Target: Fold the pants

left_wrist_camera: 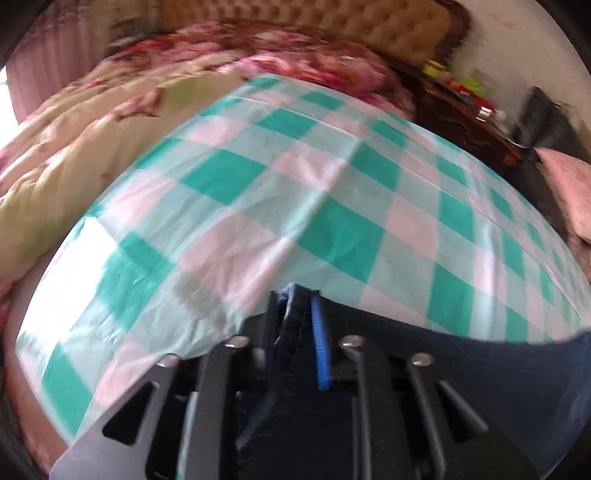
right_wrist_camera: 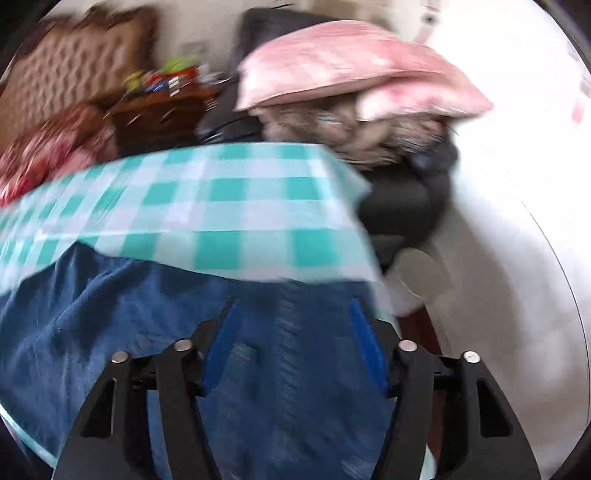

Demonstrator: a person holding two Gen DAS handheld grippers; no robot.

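Blue pads of the left claw [left_wrist_camera: 298,295] pinch a bunched edge of the pants [left_wrist_camera: 480,373], dark cloth trailing rightward below it. The right claw [right_wrist_camera: 291,314] stands with jaws wide apart over the pants [right_wrist_camera: 122,314], gripping nothing. Beyond lies the checked sheet [left_wrist_camera: 332,206]; a floral quilt [left_wrist_camera: 74,147], headboard [left_wrist_camera: 369,22], cluttered nightstand [right_wrist_camera: 159,110] and pink pillow [right_wrist_camera: 343,62] ring it. The denim lies rumpled on the sheet's near edge.

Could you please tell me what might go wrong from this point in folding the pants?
1. Only the left gripper is shut on the pants; the right gripper is open, so the fold could drag lopsided.
2. The pinch holds just a thin edge, which might slip out.
3. The pants lie near the corner of the checked cloth and could slide off.
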